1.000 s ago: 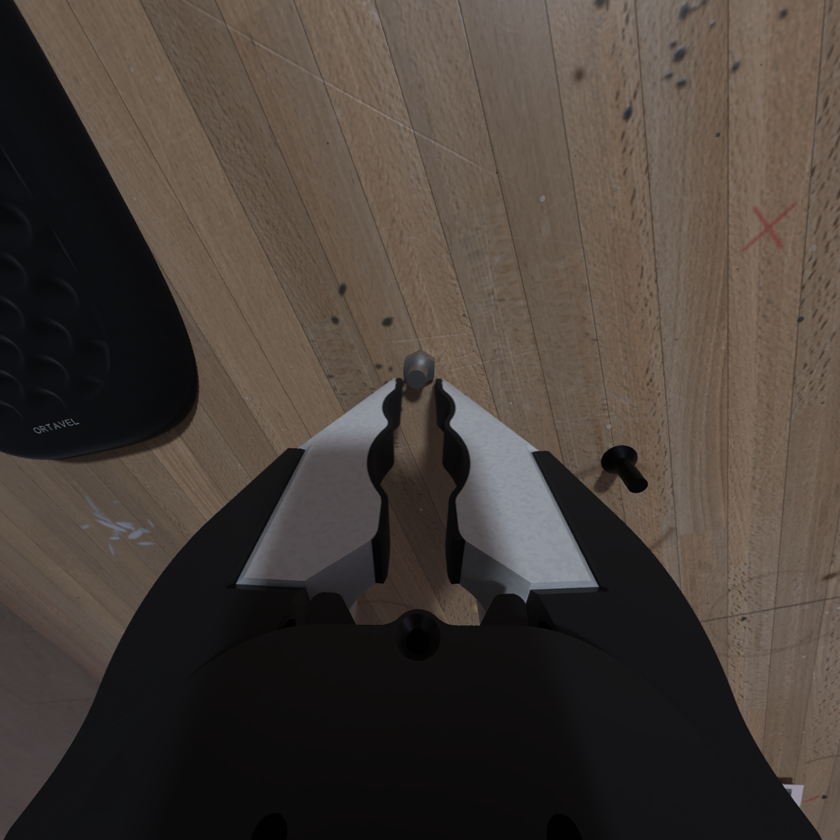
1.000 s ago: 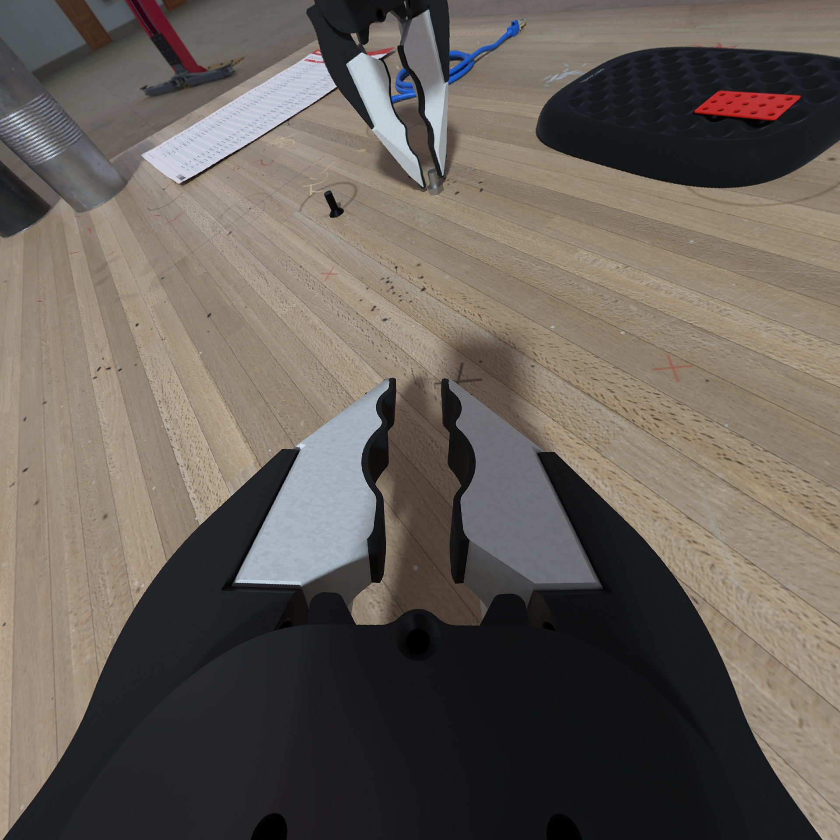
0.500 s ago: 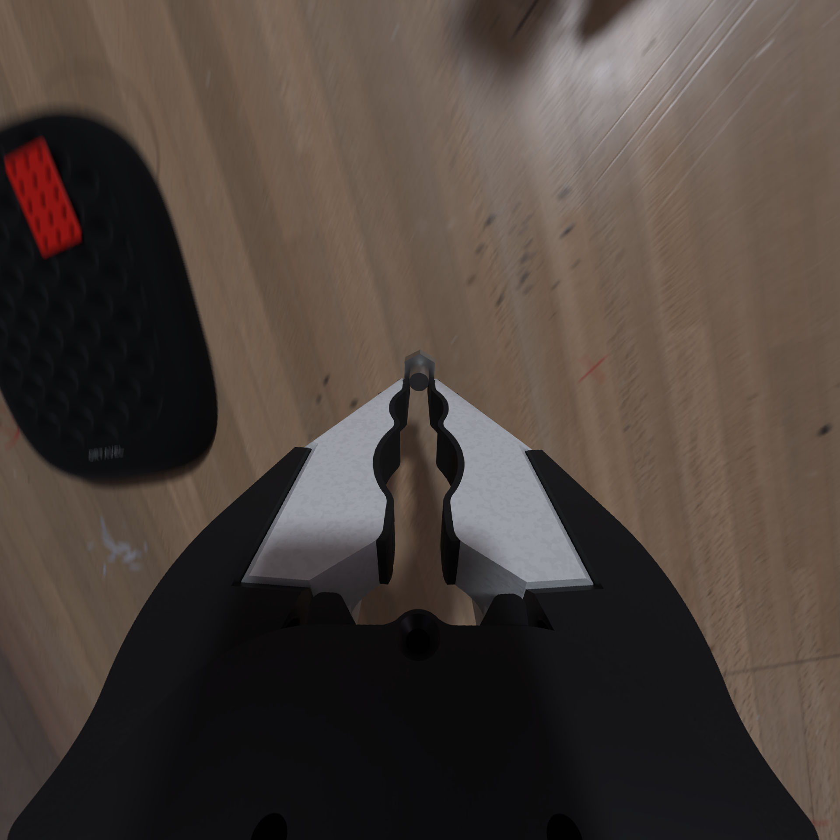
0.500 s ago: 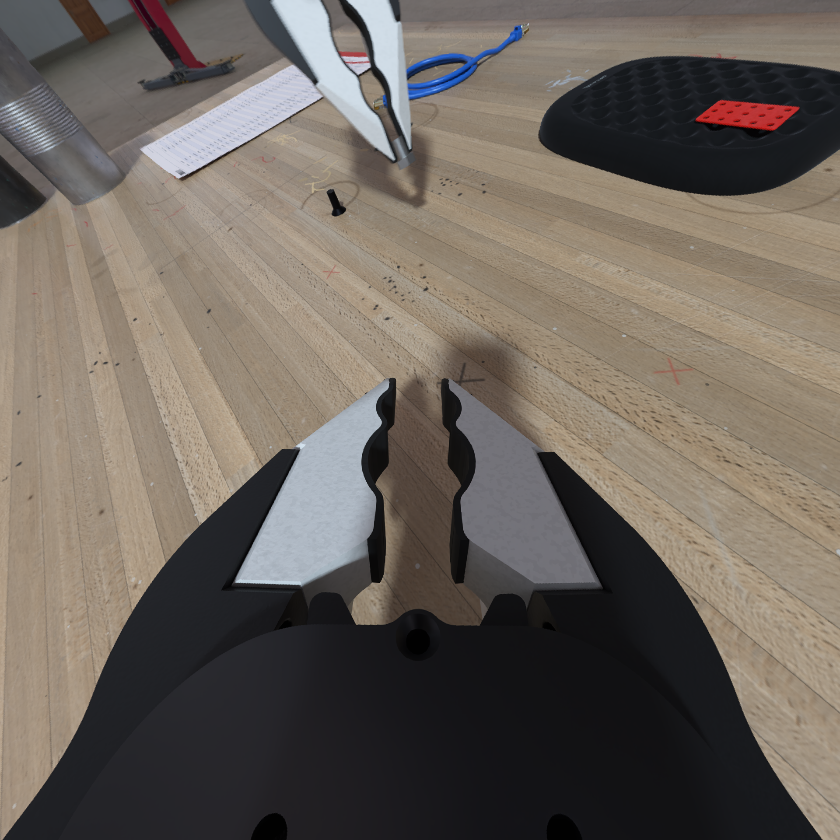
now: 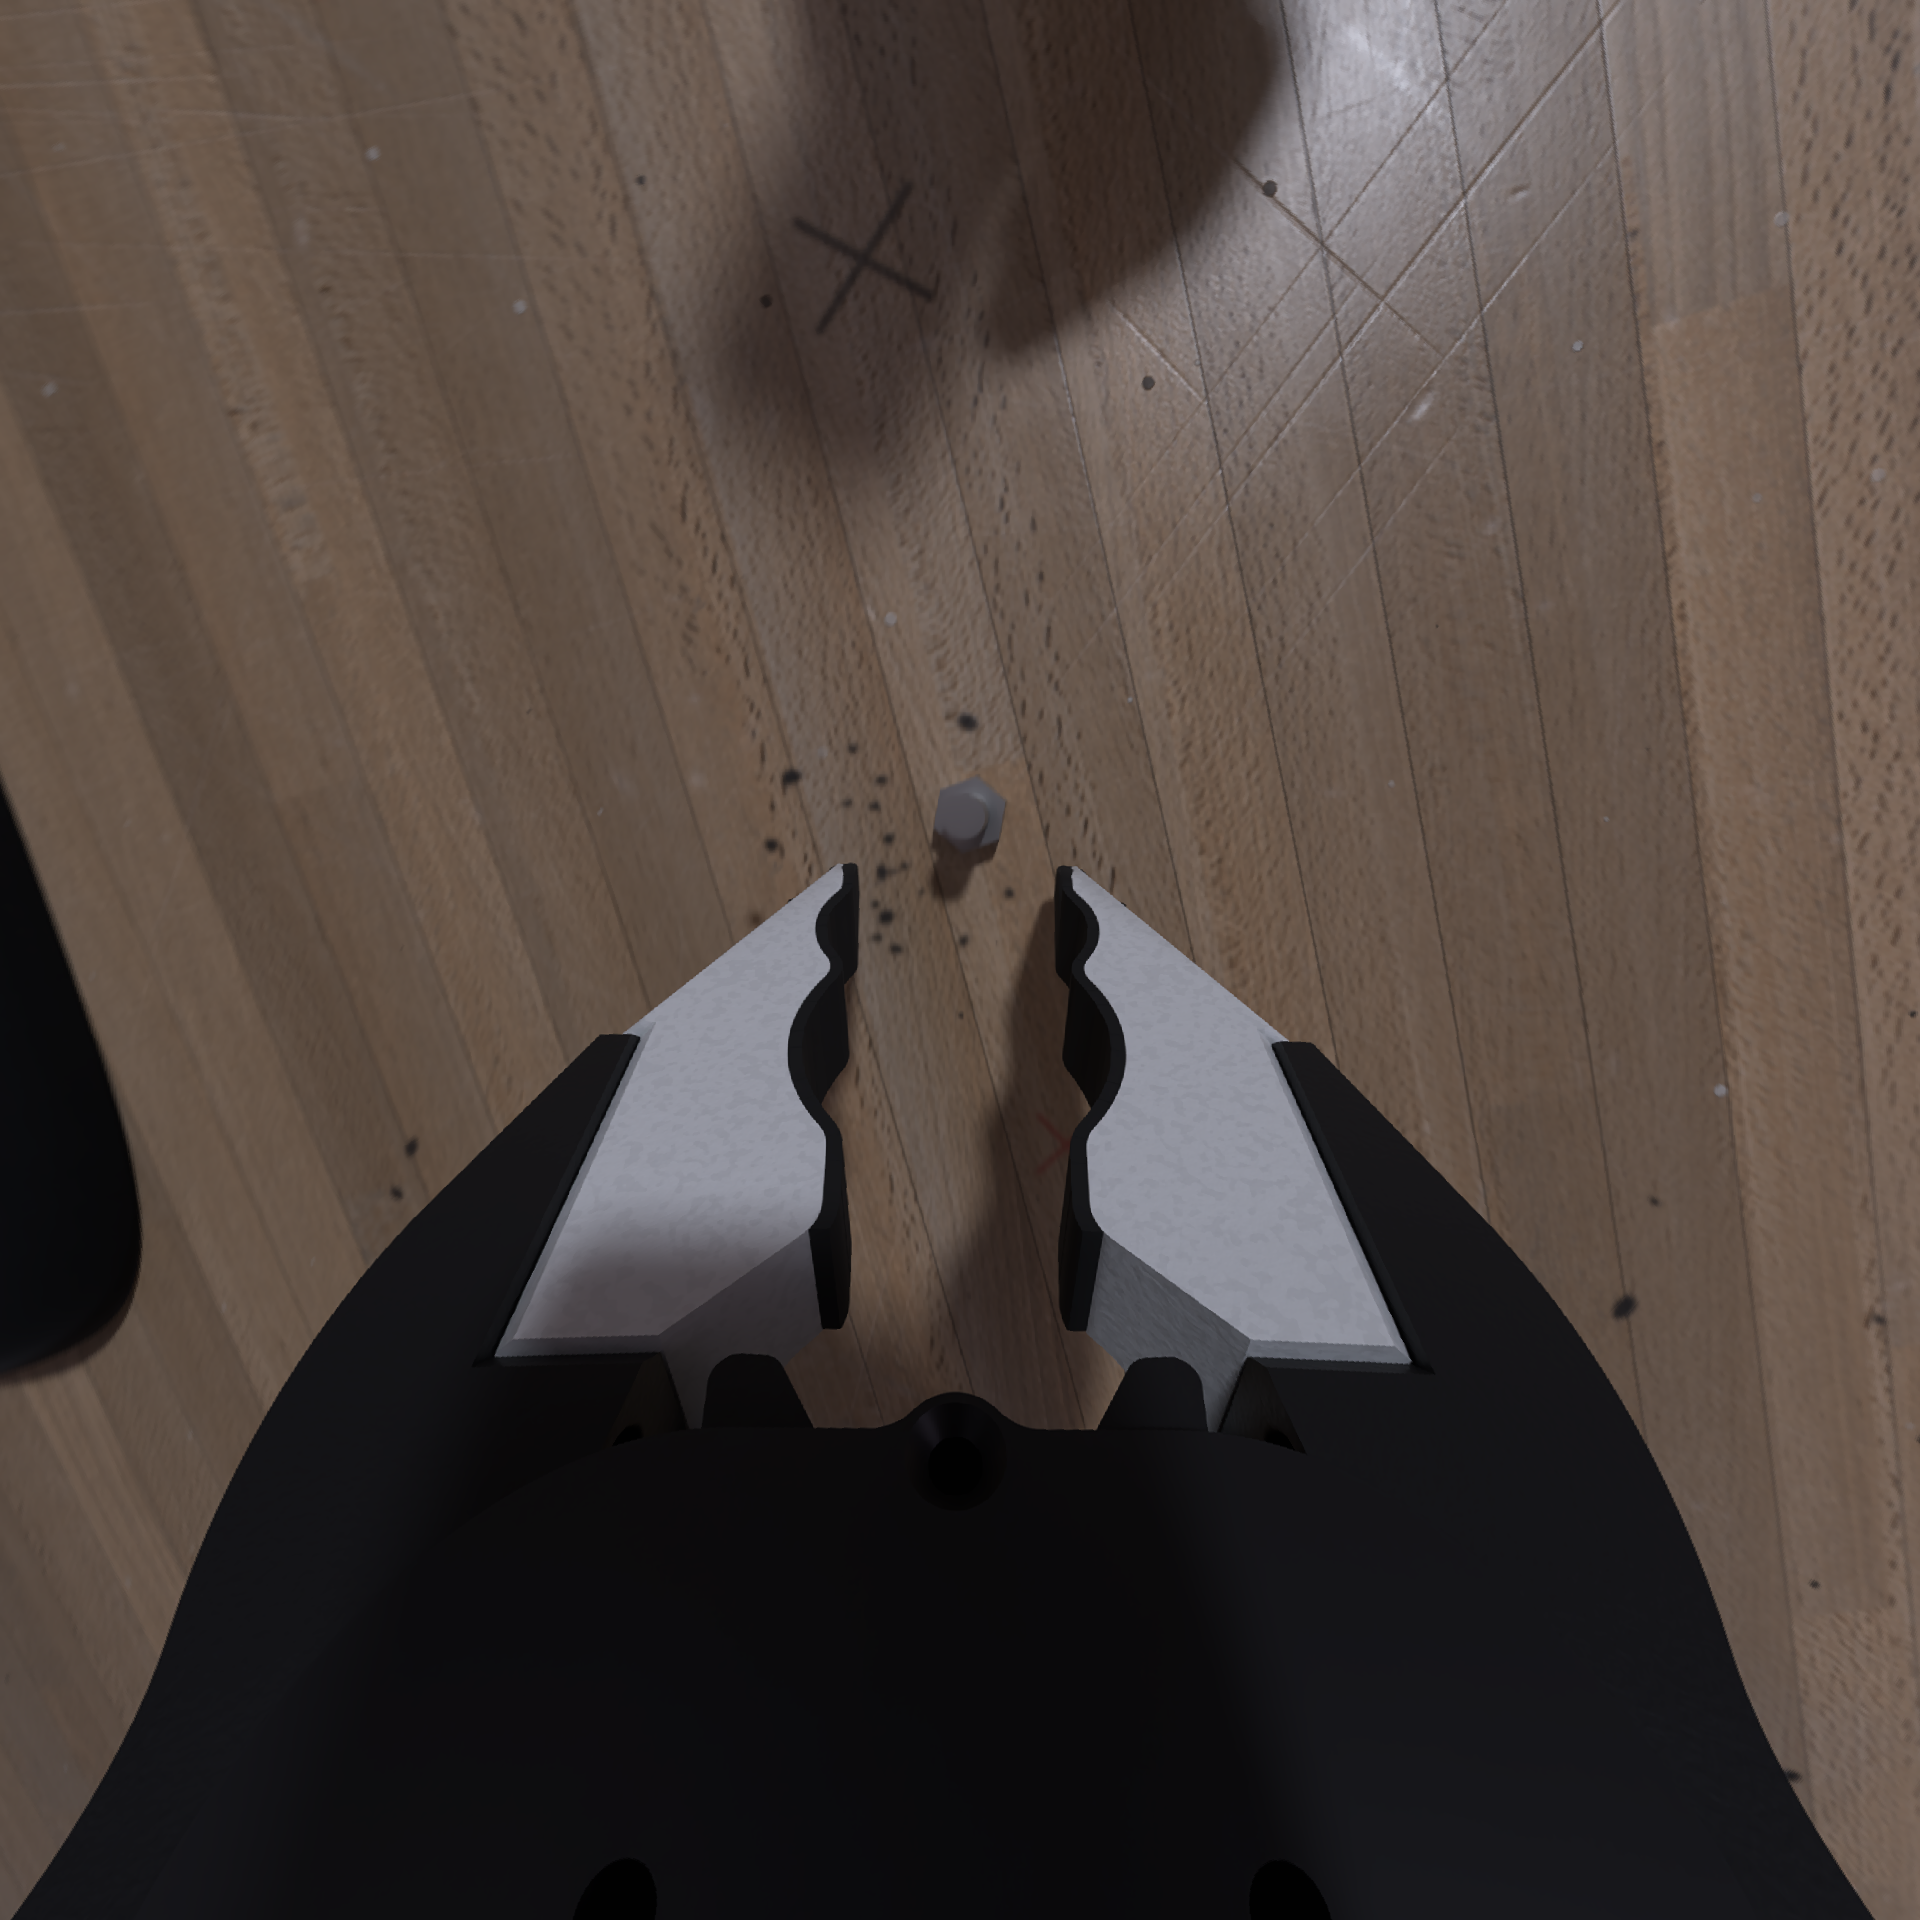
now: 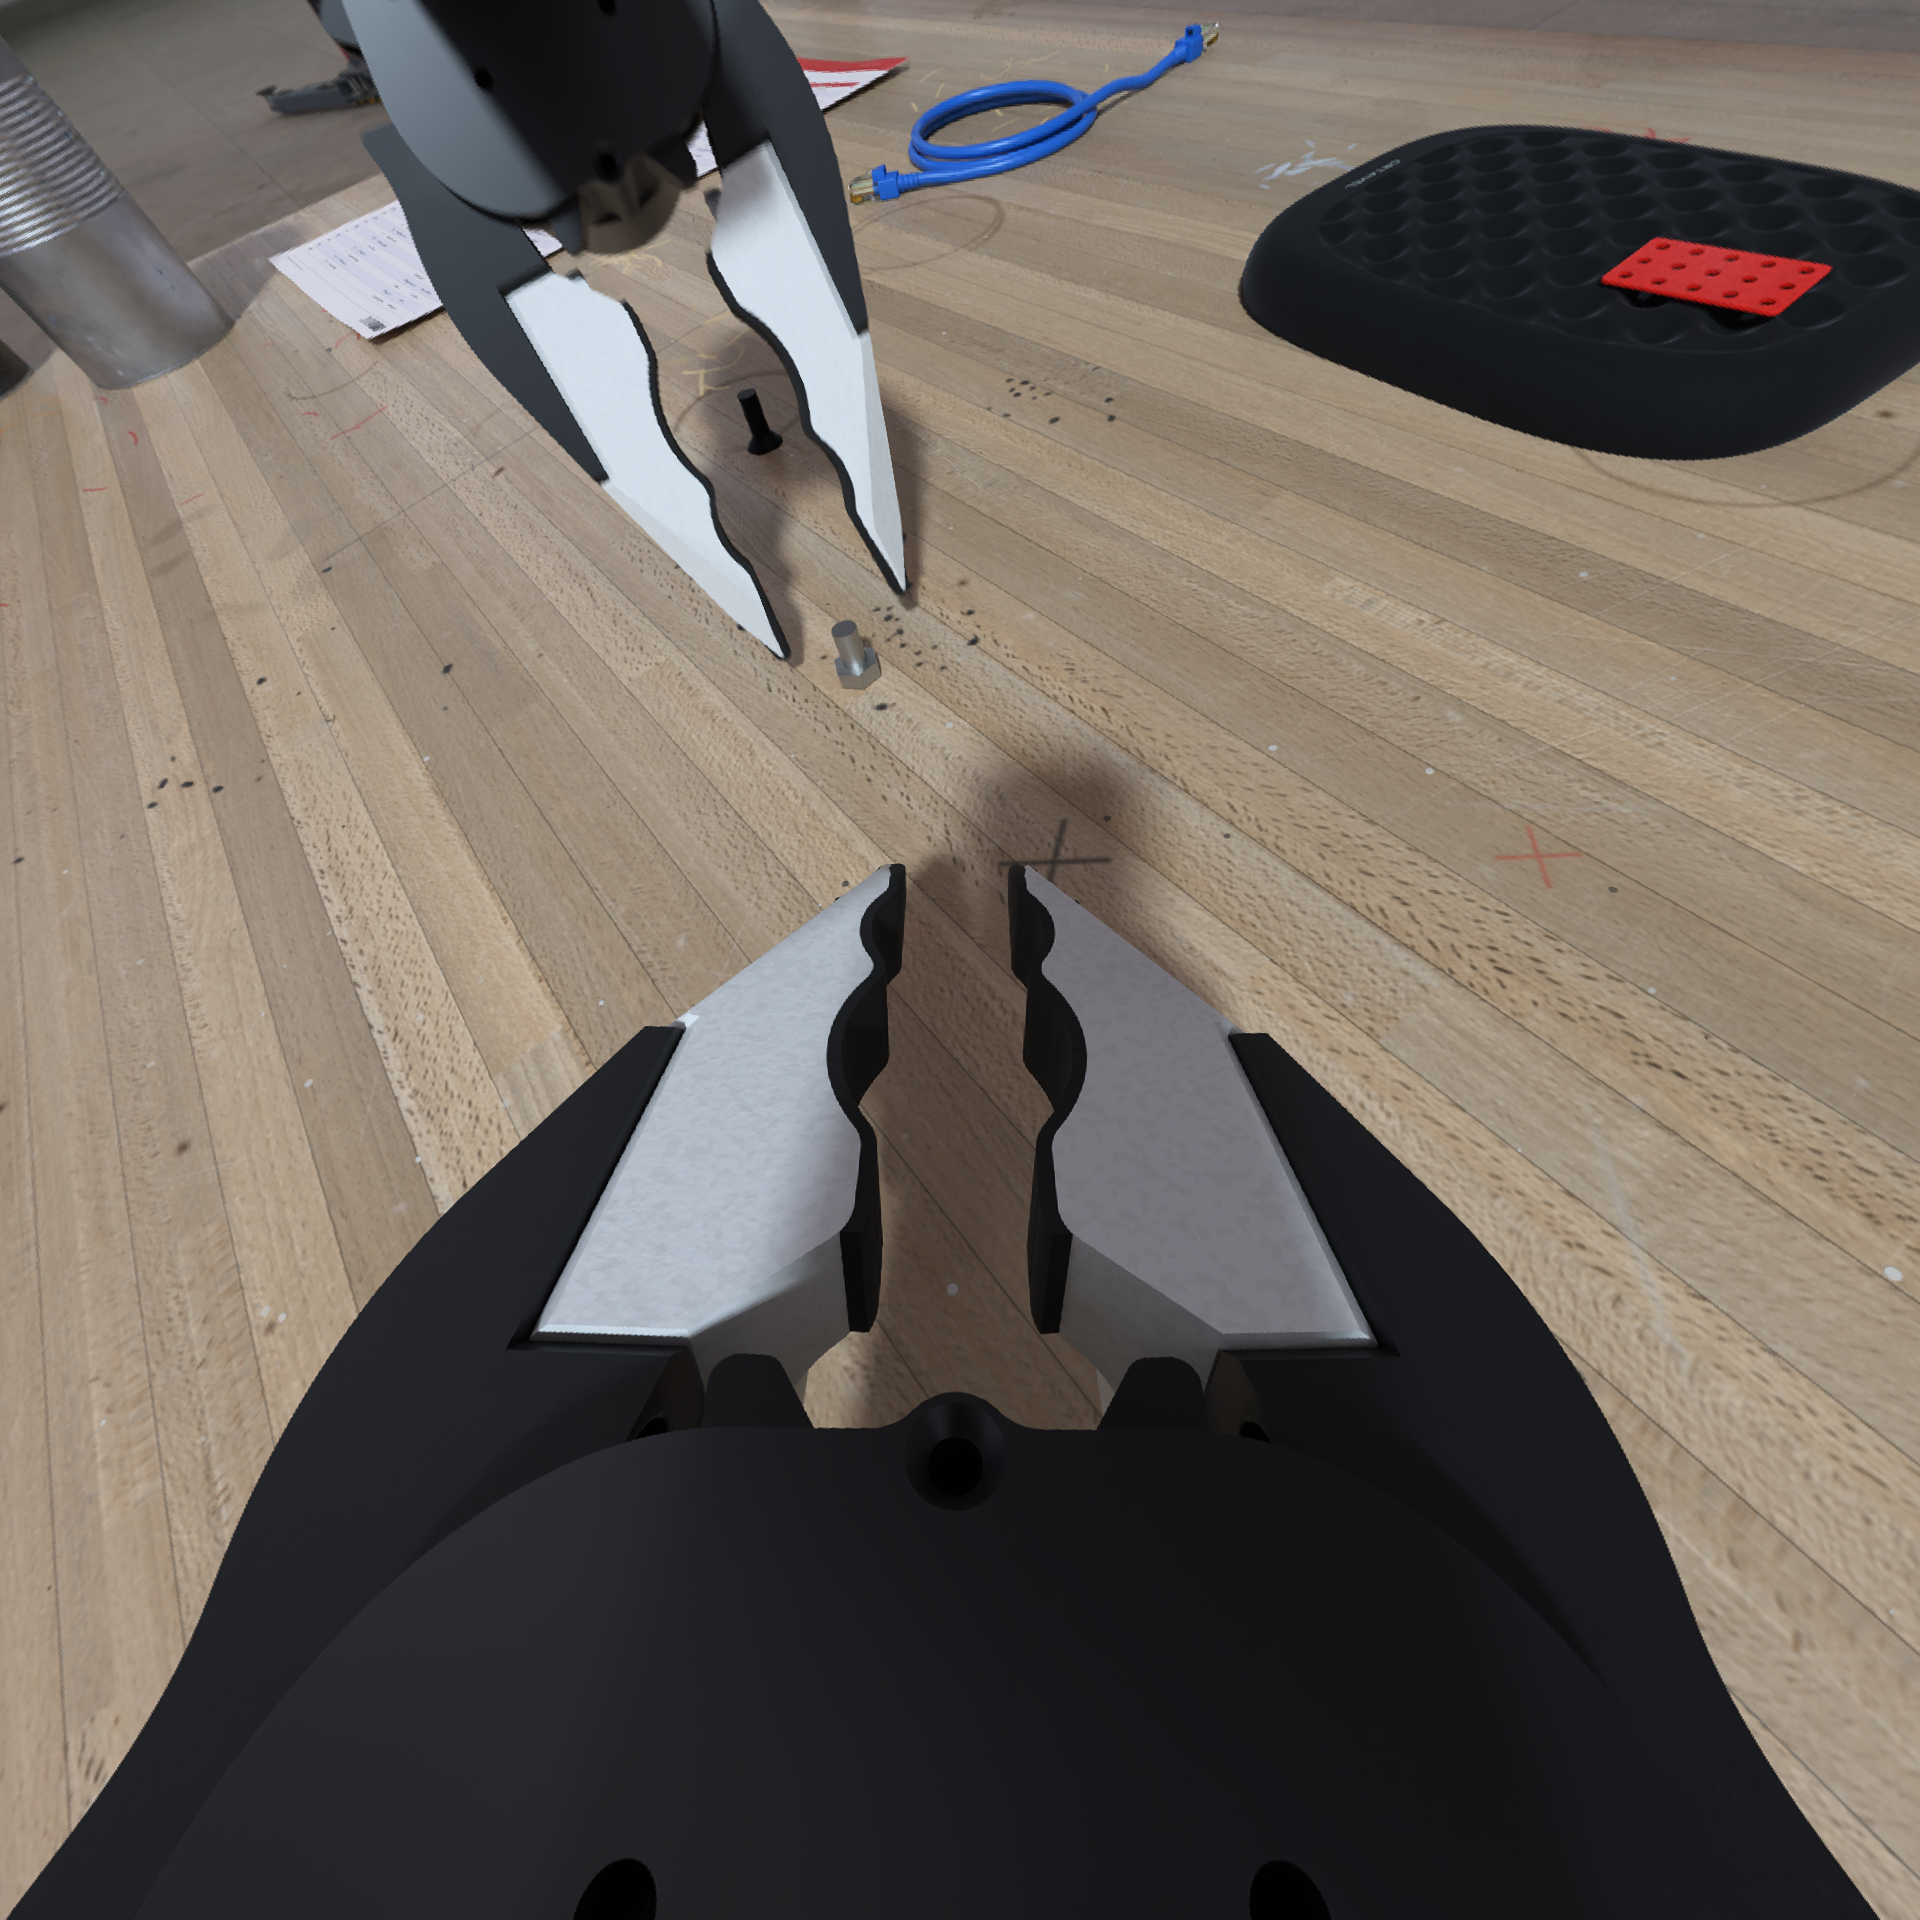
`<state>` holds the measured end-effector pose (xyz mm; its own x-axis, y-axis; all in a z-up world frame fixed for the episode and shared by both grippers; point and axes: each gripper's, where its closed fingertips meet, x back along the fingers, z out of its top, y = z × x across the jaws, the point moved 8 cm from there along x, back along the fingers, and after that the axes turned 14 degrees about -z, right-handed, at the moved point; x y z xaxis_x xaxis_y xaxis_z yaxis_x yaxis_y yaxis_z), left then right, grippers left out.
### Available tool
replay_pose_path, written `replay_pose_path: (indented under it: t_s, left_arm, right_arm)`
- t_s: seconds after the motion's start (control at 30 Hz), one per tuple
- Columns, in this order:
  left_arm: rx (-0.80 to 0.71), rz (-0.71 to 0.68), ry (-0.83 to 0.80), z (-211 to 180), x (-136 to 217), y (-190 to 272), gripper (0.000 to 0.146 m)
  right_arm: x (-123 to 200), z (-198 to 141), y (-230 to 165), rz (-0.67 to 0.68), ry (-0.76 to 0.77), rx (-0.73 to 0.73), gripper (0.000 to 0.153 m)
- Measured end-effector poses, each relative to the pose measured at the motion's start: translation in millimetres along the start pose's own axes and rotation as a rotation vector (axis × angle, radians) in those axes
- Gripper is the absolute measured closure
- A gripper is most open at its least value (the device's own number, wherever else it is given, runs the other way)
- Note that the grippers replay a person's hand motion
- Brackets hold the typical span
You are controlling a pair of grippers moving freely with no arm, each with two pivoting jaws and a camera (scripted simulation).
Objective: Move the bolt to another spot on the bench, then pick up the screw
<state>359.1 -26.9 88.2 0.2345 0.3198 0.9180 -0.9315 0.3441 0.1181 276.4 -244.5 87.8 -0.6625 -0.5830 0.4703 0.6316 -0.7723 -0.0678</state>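
The grey hex bolt [image 6: 854, 655] stands on its head on the wooden bench [image 6: 1351, 1039], shank up. In the left wrist view the bolt [image 5: 968, 826] sits just beyond the fingertips. My left gripper [image 5: 956, 878] is open and empty, and the bolt is free of it. In the right wrist view the left gripper [image 6: 836, 615] points down with its tips on either side of the bolt. The small black screw [image 6: 756, 421] stands on the bench behind it, seen between its fingers. My right gripper [image 6: 956, 873] is open and empty, low over the bench, nearer than the bolt.
A black dimpled mat [image 6: 1507, 343] carrying a red perforated plate [image 6: 1714, 275] lies at the far right; its edge [image 5: 52, 1143] shows in the left wrist view. A blue cable [image 6: 997, 130], a paper sheet [image 6: 364, 270] and a metal cylinder [image 6: 94, 270] lie at the back.
My left gripper carried the bolt away from its spot near the screw and closer to the right gripper, set it down and opened. The right gripper has stayed still.
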Motion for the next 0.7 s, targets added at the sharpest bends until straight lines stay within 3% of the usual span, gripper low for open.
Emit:
replay_pose_path:
  t_s: [0.1,0.23,0.33,0.53,0.7]
  left_arm:
    - [0.044,0.049,0.023,-12.8,23.9,5.1,0.106]
    - [0.219,0.212,0.021,-63.3,75.3,16.4,0.108]
    - [0.341,0.277,0.031,-97.0,93.4,27.8,0.112]
    - [0.475,0.296,0.032,-130.1,75.7,29.6,0.117]
    - [0.38,0.21,0.024,-135.7,57.2,23.2,0.123]
  right_arm:
    - [0.6,0.2,0.4,-0.002,0.006,-0.003,0.133]
    - [1.7,0.4,1.7,0.0,0.017,-0.017,0.133]
    - [0.3,0.0,0.7,0.001,0.004,-0.006,0.133]
    - [-2.1,-0.9,-1.8,-0.018,-0.016,0.024,0.133]
    - [-1.9,-0.9,-1.4,-0.034,-0.013,0.023,0.134]
